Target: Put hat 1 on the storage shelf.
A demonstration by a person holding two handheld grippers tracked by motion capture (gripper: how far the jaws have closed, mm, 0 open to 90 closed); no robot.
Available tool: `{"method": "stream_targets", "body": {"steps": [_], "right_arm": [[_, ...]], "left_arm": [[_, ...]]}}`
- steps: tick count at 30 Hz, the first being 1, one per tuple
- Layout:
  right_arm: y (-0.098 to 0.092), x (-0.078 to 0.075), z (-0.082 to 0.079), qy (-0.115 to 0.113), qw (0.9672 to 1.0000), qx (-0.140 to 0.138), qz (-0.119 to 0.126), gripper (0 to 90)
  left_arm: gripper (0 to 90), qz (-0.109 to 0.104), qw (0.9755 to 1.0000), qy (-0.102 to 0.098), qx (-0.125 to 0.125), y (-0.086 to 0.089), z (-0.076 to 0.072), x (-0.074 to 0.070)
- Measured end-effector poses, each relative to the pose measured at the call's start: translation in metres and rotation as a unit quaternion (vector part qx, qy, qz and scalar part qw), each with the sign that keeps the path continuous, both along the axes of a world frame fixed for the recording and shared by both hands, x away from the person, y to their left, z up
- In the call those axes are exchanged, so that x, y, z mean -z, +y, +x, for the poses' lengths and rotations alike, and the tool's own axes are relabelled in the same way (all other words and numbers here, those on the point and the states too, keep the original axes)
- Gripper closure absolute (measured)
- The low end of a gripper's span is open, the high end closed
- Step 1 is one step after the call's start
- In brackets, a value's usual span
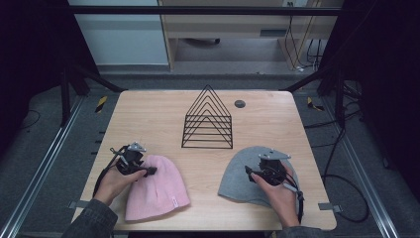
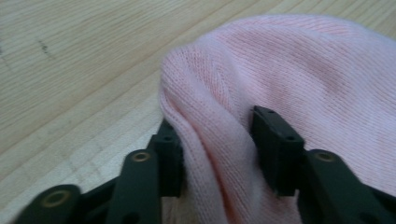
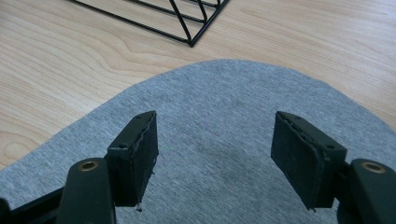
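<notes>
High view: wooden table [image 1: 158,114] on grey floor [image 1: 44,148]; black wire rack [image 1: 208,121] at centre; pink beanie [image 1: 158,191] front left, grey beanie [image 1: 242,178] front right.
Left gripper view: left gripper [image 2: 219,140] pinches a fold of the pink beanie [image 2: 299,70].
Right gripper view: right gripper [image 3: 215,149] jaws spread apart above the grey beanie [image 3: 219,107], gripping nothing.

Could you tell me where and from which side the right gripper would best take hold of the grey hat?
The grey hat lies flat, so there is no raised part to grip. I would bring the right gripper, whose fingers stand open over the cloth, straight down from above and pinch up a fold near the rounded crown edge. The left gripper has bunched the pink hat likewise.
</notes>
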State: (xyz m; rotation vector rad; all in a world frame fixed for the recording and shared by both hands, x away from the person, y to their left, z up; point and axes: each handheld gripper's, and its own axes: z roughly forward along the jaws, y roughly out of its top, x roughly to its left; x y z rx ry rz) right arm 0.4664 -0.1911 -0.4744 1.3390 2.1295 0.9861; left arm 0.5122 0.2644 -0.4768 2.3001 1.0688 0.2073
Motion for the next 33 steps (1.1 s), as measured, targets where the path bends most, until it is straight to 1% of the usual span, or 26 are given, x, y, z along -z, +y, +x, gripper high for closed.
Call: {"method": "stream_targets", "body": {"steps": [1,3,4,7,8,9,10,12,14,16,20,23,24,25,28,30,31,32,33], "right_arm": [[0.0,0.0,0.0,-0.001,1.0,0.0,0.0,31.5],[0.0,0.0,0.0,-0.001,1.0,0.0,-0.001,31.5],[0.0,0.0,0.0,-0.001,1.0,0.0,-0.001,31.4],[-0.001,-0.001,-0.001,-0.003,1.0,0.001,-0.001,31.1],[-0.001,-0.002,-0.002,-0.005,1.0,0.002,0.001,31.1],[-0.001,-0.002,-0.002,-0.006,1.0,0.002,0.0,31.1],[-0.001,-0.003,-0.002,-0.005,1.0,0.002,0.004,31.0],[-0.002,-0.003,-0.002,-0.007,1.0,0.001,0.001,30.7],[-0.002,-0.002,-0.002,-0.007,1.0,0.001,-0.003,30.0],[-0.002,-0.003,-0.002,-0.009,0.9999,-0.001,-0.007,29.6],[-0.001,-0.004,-0.003,-0.012,0.9999,0.0,-0.007,29.4],[0.0,-0.005,-0.004,-0.017,0.9998,-0.002,-0.012,28.9],[0.001,-0.005,-0.004,-0.018,0.9997,-0.002,-0.013,28.8],[0.002,-0.005,-0.005,-0.022,0.9996,-0.002,-0.017,28.7],[0.003,-0.006,-0.005,-0.021,0.9997,0.0,-0.015,29.1],[0.002,-0.008,-0.007,-0.024,0.9996,-0.003,-0.011,30.5],[0.002,-0.01,-0.008,-0.027,0.9996,-0.002,-0.006,32.4],[0.003,-0.011,-0.009,-0.03,0.9995,-0.005,-0.005,33.3],[0.003,-0.013,-0.01,-0.033,0.9994,-0.008,-0.006,34.7]], "left_arm": [[67.2,0.0,1.0,0.0,0.001,-0.001,0.0,-0.001],[70.6,0.004,1.0,-0.004,0.004,-0.002,-0.001,-0.002],[70.6,0.008,0.9999,-0.008,0.004,-0.002,-0.002,-0.003],[73.8,0.012,0.9996,-0.024,0.0,-0.003,-0.006,-0.008],[74.4,0.015,0.9992,-0.037,-0.001,-0.004,-0.008,-0.011],[74.5,0.015,0.9992,-0.037,-0.001,-0.004,-0.008,-0.011],[74.6,0.017,0.9989,-0.043,0.002,-0.005,-0.009,-0.013],[74.7,0.02,0.9984,-0.053,0.003,-0.006,-0.012,-0.016],[75.3,0.017,0.9978,-0.064,0.005,-0.006,-0.016,-0.02],[75.5,0.016,0.9976,-0.068,0.005,-0.006,-0.017,-0.022],[75.9,0.007,0.9963,-0.086,0.007,-0.006,-0.022,-0.03],[76.3,0.004,0.9949,-0.101,0.008,-0.006,-0.026,-0.036],[76.4,0.0,0.9943,-0.107,0.007,-0.006,-0.028,-0.038],[76.5,-0.001,0.9939,-0.11,0.006,-0.006,-0.029,-0.04],[76.5,-0.01,0.9928,-0.119,0.01,-0.005,-0.032,-0.046],[76.6,-0.01,0.9915,-0.129,0.012,-0.004,-0.035,-0.052],[76.6,-0.006,0.9908,-0.134,0.013,-0.004,-0.036,-0.055],[76.7,-0.002,0.9899,-0.141,0.015,-0.004,-0.037,-0.058],[76.9,-0.003,0.9894,-0.144,0.018,-0.005,-0.038,-0.06]]}}
